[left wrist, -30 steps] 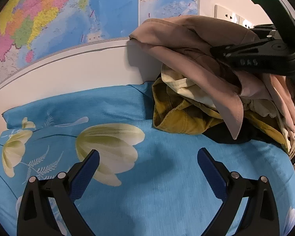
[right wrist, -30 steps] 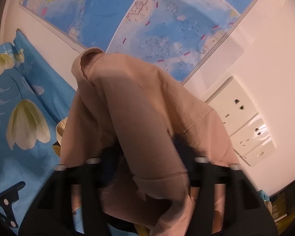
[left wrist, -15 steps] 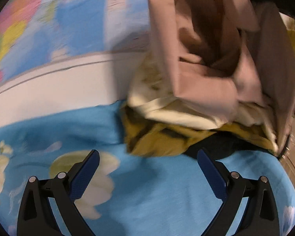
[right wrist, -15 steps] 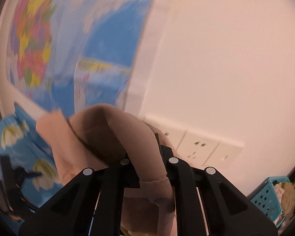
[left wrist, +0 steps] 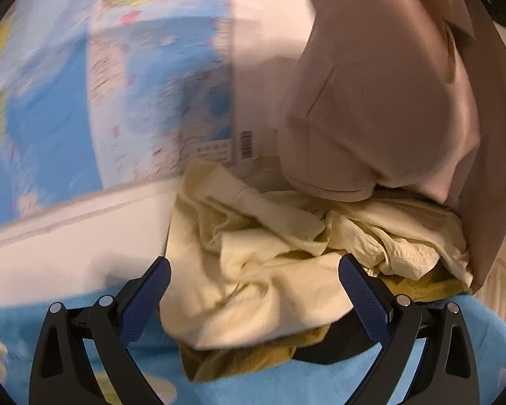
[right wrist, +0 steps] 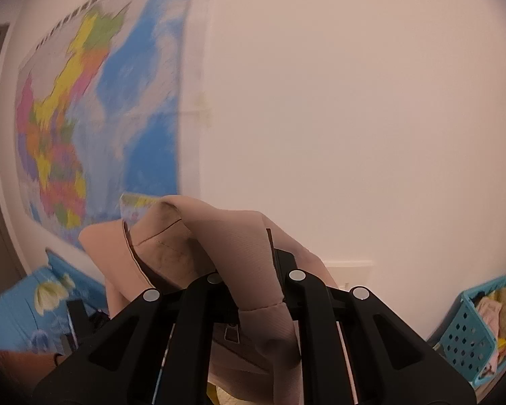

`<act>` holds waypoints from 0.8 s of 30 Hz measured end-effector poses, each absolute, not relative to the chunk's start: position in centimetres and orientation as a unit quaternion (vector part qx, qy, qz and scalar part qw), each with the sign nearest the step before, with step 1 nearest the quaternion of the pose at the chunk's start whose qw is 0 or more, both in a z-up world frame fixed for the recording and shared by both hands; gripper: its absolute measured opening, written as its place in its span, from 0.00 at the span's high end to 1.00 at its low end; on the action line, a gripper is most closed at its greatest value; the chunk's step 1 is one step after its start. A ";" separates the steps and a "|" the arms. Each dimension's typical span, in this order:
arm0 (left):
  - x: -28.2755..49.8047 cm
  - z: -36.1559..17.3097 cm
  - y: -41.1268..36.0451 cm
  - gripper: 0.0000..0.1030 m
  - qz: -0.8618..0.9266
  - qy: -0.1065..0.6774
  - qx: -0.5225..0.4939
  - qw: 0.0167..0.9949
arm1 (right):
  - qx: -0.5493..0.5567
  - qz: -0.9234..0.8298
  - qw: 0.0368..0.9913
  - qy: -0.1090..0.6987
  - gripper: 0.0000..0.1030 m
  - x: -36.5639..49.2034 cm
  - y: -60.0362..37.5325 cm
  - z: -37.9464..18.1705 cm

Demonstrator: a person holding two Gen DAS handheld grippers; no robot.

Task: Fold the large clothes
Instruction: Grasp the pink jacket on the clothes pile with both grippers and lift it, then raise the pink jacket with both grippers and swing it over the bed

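Observation:
A tan garment (left wrist: 381, 94) hangs lifted at the upper right of the left wrist view, above a heap of clothes on the bed: a pale yellow garment (left wrist: 259, 263) over a mustard one (left wrist: 243, 357) and a black one (left wrist: 334, 347). My left gripper (left wrist: 253, 290) stands open just in front of the heap, with nothing between its fingers. In the right wrist view my right gripper (right wrist: 249, 266) is shut on a fold of the tan garment (right wrist: 239, 236), which drapes over the jaws and hangs down below them.
A blue floral bedsheet (left wrist: 320, 384) covers the bed. Wall maps (left wrist: 118, 94) hang behind it on a pale wall (right wrist: 354, 118). A teal basket (right wrist: 472, 334) with clothes stands at the right. White wall sockets (right wrist: 350, 270) sit low on the wall.
My right gripper closed on the tan garment and lifted it high off the heap, rolling as it rose. My left gripper moved in toward the heap, still open.

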State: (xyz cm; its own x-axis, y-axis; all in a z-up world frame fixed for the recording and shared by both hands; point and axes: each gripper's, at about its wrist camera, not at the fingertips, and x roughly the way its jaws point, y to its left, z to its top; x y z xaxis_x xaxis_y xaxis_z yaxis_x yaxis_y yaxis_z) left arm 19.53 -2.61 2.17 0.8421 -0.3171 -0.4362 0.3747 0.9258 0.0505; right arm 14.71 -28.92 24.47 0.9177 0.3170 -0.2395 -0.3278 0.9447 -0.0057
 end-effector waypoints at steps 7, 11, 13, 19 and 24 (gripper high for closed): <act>19.0 5.4 -5.5 0.07 -0.240 0.143 0.104 0.955 | -0.001 0.185 0.976 0.111 0.92 14.5 -31.1 25.1; 21.1 7.0 -7.7 0.07 -0.293 0.146 0.078 0.942 | 0.004 0.186 0.976 0.114 0.92 14.3 -32.1 24.8; 21.6 7.2 -8.9 0.34 -0.302 0.143 0.088 0.938 | 0.002 0.181 0.976 0.118 0.92 14.1 -32.3 24.6; 19.9 11.2 -9.8 0.92 -0.308 0.144 0.040 0.940 | -0.006 0.154 0.983 0.097 0.92 10.4 -34.0 26.0; 13.7 19.3 -8.9 0.93 -0.325 0.066 0.013 0.943 | -0.007 0.141 0.989 0.034 0.92 2.5 -35.8 31.2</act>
State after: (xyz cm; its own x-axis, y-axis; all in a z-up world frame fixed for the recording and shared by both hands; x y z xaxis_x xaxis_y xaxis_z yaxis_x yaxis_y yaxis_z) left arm 13.70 -8.87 19.34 0.7801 -0.6111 -0.1342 0.6147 0.7886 -0.0177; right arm 2.49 -35.78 31.23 0.9581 0.2779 -0.0696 -0.2788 0.9603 -0.0033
